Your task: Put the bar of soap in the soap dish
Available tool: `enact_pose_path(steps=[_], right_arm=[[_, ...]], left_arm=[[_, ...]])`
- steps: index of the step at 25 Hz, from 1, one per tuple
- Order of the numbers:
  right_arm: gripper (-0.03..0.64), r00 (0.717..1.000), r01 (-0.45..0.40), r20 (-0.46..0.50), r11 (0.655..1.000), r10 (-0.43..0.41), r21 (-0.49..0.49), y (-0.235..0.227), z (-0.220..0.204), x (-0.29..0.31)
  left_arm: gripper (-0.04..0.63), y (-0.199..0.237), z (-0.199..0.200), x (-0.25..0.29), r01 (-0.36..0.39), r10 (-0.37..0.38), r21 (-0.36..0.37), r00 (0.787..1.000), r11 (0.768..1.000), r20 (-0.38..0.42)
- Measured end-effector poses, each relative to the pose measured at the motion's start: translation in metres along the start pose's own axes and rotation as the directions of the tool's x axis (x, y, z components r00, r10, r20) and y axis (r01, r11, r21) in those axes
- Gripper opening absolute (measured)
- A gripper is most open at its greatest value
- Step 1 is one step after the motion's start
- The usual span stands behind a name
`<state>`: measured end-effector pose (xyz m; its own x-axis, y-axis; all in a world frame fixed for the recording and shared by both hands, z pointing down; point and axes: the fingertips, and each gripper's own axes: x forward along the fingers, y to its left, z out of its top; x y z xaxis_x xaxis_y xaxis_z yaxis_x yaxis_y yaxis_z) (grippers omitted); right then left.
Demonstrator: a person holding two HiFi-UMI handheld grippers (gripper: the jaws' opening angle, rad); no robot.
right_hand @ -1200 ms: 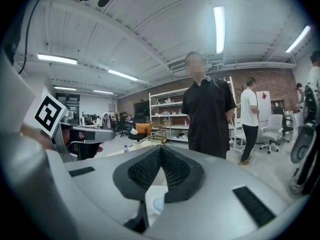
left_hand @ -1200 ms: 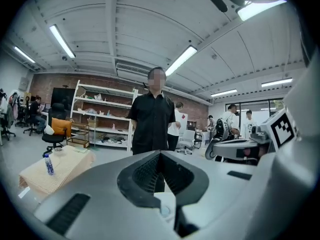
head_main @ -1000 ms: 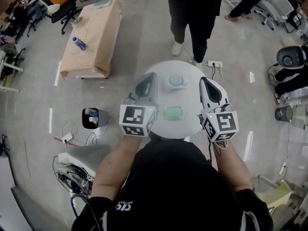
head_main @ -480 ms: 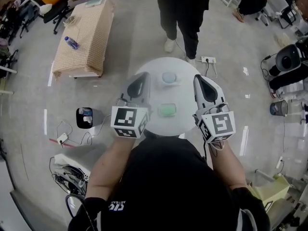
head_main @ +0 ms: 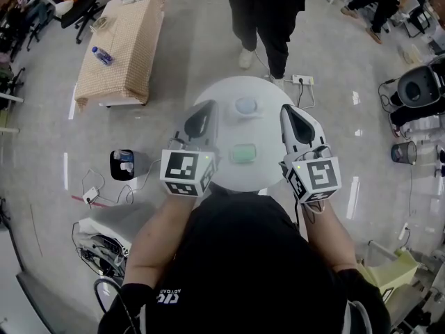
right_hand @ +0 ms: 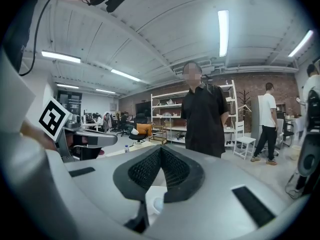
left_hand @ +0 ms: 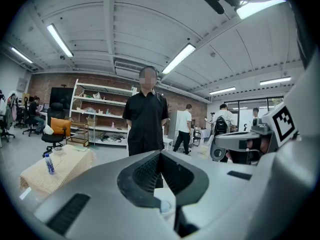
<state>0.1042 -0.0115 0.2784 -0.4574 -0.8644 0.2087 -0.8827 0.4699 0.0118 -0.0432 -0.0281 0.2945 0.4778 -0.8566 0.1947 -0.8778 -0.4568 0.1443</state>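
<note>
The left gripper (head_main: 208, 110) at centre left and the right gripper (head_main: 287, 111) at centre right are hovering over the round white table (head_main: 268, 167), each with its jaws pressed together on nothing. Between them a green rounded block (head_main: 243, 153) is lying flat. A pale blue oval thing (head_main: 245, 106) is sitting just above it in the frame, apart from it. At this size I cannot tell which is soap and which dish. Any pick is calling for jaws spread wide beforehand and a squeeze across the bar's short sides, since soap slips. The table is standing on a glossy grey floor (head_main: 181, 47). A person in black (head_main: 268, 12) is standing at top centre, and a cloth-covered bench (head_main: 115, 47) is bearing a bottle (head_main: 102, 56) at upper left.
</note>
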Motion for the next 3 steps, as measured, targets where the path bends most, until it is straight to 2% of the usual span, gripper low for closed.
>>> enact_pose_path(steps=[3], right_arm=[[0.011,1.0,-0.002,0.002,1.0,0.002,-0.001,-0.0014,-0.0008,0.0014]], left_arm=[[0.009,-0.0001,-0.002,0.0021,0.001,-0.001,-0.001,1.0,1.0,-0.003]])
